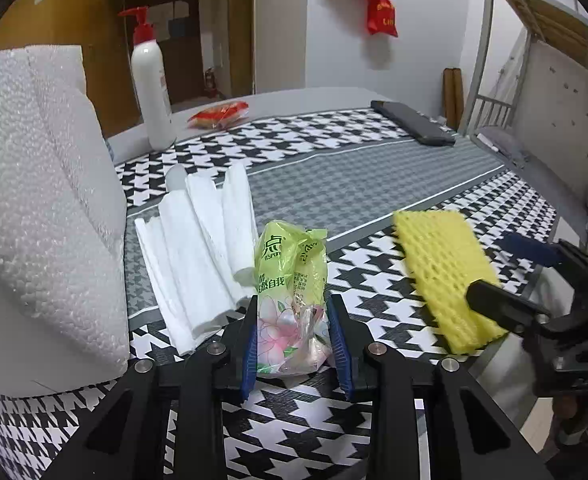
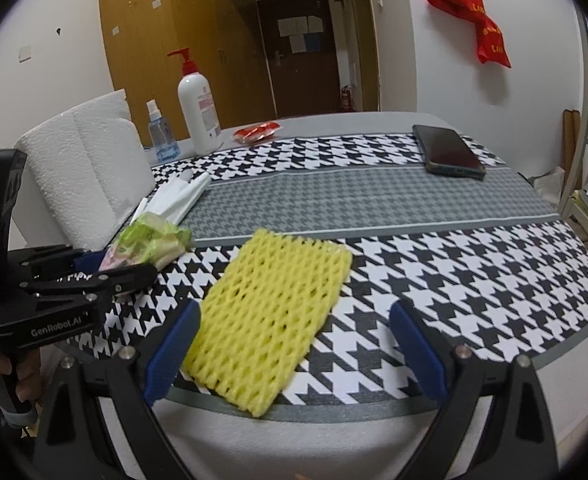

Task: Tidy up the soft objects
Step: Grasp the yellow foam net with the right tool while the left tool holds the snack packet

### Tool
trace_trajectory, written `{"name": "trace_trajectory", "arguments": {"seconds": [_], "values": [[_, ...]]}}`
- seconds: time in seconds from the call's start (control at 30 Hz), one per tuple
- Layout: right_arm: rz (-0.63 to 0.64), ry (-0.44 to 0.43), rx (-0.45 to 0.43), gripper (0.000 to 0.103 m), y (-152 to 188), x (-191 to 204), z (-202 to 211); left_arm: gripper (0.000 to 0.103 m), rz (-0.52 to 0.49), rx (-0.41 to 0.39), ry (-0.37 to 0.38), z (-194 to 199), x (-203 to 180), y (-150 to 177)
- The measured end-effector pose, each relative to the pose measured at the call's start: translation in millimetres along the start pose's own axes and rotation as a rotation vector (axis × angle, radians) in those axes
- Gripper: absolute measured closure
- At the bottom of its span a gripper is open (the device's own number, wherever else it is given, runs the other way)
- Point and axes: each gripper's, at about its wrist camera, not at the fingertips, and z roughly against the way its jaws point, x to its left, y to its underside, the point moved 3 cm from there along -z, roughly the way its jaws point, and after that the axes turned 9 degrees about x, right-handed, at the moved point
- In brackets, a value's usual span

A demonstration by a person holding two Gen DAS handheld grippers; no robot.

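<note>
A crinkled green plastic tissue pack (image 1: pixel 291 280), printed with pink flowers, is pinched between the blue pads of the left hand-held gripper (image 1: pixel 296 342), whose jaws are closed on its lower half. The pack rests on the houndstooth-patterned cloth (image 1: pixel 374 184) covering the counter. Just left of the pack, flat folded white paper towels (image 1: pixel 197 248) are fanned out, and beyond them a bulky embossed paper-towel roll (image 1: pixel 41 208) blocks the left side. Right of the pack, a yellow foam mesh sleeve (image 2: pixel 269 320), soft and honeycombed, lies between the wide-open jaws of the right hand-held gripper (image 2: pixel 294 352); only its left pad is touched. Farther behind the pack, a white pump bottle (image 1: pixel 151 80), a red snack packet (image 1: pixel 217 114) and a dark phone (image 2: pixel 448 152) are seen.
</note>
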Motion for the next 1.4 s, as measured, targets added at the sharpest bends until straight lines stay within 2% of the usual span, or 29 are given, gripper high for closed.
{"name": "trace_trajectory", "arguments": {"seconds": [0.33, 0.63, 0.93, 1.3, 1.4], "values": [[0.016, -0.014, 0.018, 0.006, -3, 3, -7, 0.070, -0.005, -0.059, 0.044, 20, -2, -3], [0.039, 0.002, 0.055, 0.006, -5, 12, -14, 0.070, -0.007, -0.102, 0.048, 34, 2, 1], [0.049, -0.008, 0.053, 0.006, -6, 21, -15, 0.070, 0.015, -0.121, 0.045, 40, 10, 6], [0.074, -0.008, 0.072, 0.038, -5, 28, -15, 0.070, 0.011, -0.136, 0.052, 43, 13, 10], [0.084, -0.022, 0.076, 0.051, -5, 32, -14, 0.070, 0.011, -0.145, 0.053, 46, 14, 10]]}}
